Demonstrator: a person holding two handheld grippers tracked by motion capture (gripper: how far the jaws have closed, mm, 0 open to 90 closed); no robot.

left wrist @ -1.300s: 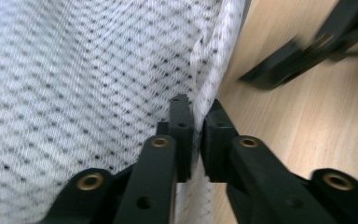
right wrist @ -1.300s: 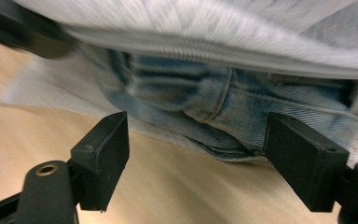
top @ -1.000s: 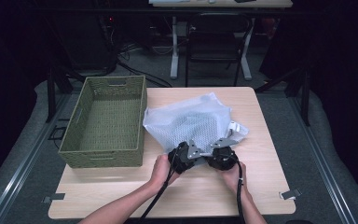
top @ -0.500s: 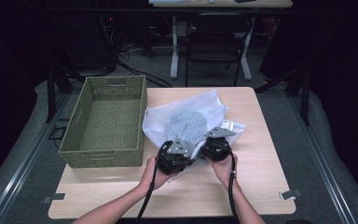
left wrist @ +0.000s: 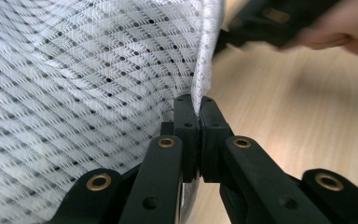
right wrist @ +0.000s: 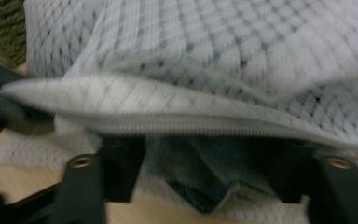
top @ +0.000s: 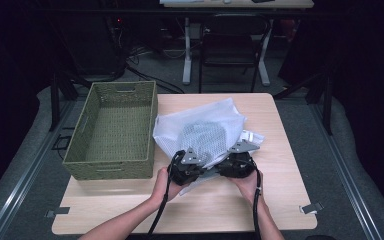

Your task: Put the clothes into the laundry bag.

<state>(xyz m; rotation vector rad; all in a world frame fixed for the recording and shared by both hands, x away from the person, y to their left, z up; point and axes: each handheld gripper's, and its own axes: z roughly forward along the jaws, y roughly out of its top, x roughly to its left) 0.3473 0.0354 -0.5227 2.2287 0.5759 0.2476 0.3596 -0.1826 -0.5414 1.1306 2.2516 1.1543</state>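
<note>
Left gripper (left wrist: 193, 114): jaws clamped tight on the white edge of the mesh laundry bag (top: 205, 132), near-left of its mouth. Right gripper (top: 240, 165): jaws have just been opening and stand well apart, straddling the zipper edge (right wrist: 191, 123) without pressing it. I judge the step to be spreading the bag's mouth; next I need the right jaws to re-pinch the upper lip and lift. Inside the bag: blue denim-like cloth (right wrist: 200, 179). Far left on the table (top: 280, 200), the green woven basket (top: 111, 165) holds nothing I can see.
</note>
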